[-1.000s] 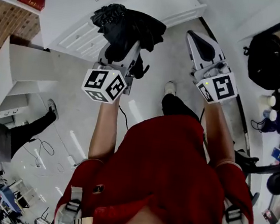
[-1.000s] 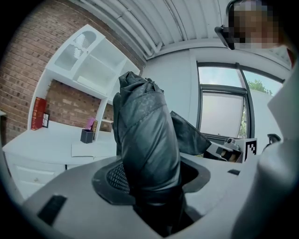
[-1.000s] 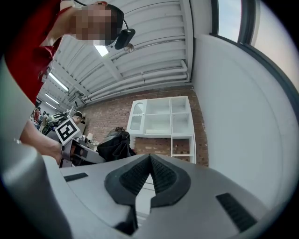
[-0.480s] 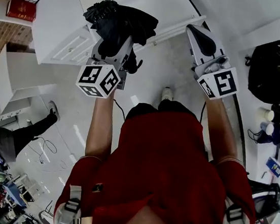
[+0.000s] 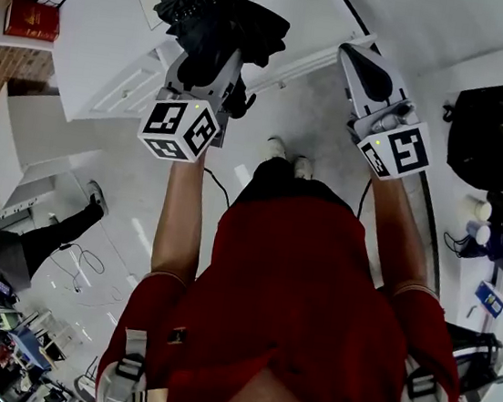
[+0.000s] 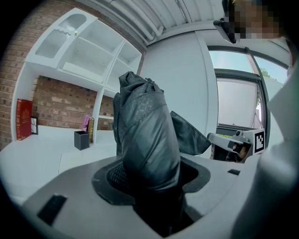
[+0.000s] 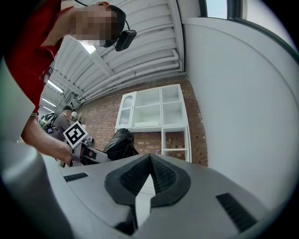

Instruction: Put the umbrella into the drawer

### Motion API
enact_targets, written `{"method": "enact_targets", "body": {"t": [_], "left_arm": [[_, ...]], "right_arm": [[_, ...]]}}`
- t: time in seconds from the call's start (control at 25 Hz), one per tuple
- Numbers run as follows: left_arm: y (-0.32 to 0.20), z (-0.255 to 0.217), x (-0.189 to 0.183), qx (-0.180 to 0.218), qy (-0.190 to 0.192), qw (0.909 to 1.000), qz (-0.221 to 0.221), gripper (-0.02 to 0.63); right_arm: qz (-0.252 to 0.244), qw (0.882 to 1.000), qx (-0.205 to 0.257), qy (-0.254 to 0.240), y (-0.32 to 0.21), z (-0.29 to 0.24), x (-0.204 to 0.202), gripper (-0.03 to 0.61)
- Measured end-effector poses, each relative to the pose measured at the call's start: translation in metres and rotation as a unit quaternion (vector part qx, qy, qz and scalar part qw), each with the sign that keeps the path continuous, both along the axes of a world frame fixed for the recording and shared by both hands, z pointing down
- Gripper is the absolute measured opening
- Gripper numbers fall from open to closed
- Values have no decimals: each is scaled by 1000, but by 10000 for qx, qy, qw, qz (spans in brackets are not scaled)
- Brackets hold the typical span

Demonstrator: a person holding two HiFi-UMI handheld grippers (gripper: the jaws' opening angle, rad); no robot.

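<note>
A black folded umbrella point(image 5: 221, 28) sticks up out of my left gripper point(image 5: 205, 63), whose jaws are shut on its lower part. In the left gripper view the umbrella point(image 6: 145, 135) fills the gap between the pads and its loose fabric hangs to the right. It hovers over the edge of a white cabinet with panelled drawer fronts point(image 5: 130, 88), all shut. My right gripper point(image 5: 352, 54) is held level beside it, apart from the umbrella. Its pads meet at the tip with nothing between them point(image 7: 149, 163).
A red book point(image 5: 32, 18) and a small black box point(image 6: 81, 139) stand on the white counter below open shelves point(image 6: 88, 51). A white shelf unit point(image 5: 21, 138) is at left, with another person point(image 5: 34, 245) beside it. A black backpack point(image 5: 485, 134) lies at right.
Both grippers have moved forward toward the white cabinet, so the umbrella now reaches over its counter edge. The person's feet have stepped closer too. Neither grip has changed.
</note>
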State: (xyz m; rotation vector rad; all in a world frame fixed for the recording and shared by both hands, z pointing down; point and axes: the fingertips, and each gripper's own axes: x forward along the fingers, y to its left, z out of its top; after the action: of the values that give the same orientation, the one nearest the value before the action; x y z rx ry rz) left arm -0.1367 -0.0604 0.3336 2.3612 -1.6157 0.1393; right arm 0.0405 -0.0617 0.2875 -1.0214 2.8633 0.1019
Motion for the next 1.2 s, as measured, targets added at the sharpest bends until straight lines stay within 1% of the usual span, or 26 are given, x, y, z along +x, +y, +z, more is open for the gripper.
{"method": "enact_targets", "body": {"t": [0.16,0.4,0.56,0.84,1.2], "left_arm": [[-19,6,-4,26,-30,9999,147,250],[-45,22,-20,69,-10,9991,418,250],[-62,35,-27,36,-113,9985,529,250],[-89,72,-22,-336,-377,9959,755,250],[-124,115,0,-724,-694,9901,986,250]], "right_arm": [[139,9999,-38,29,-15,2,-10,-2],[197,9998,-45,91,-28,4,-45,-2],[294,9994,-112,153,-36,5,-57,-2],[361,9987,-181,321,-57,14,-54,-2],[262,9985,-323,344,-106,22,-34,-2]]}}
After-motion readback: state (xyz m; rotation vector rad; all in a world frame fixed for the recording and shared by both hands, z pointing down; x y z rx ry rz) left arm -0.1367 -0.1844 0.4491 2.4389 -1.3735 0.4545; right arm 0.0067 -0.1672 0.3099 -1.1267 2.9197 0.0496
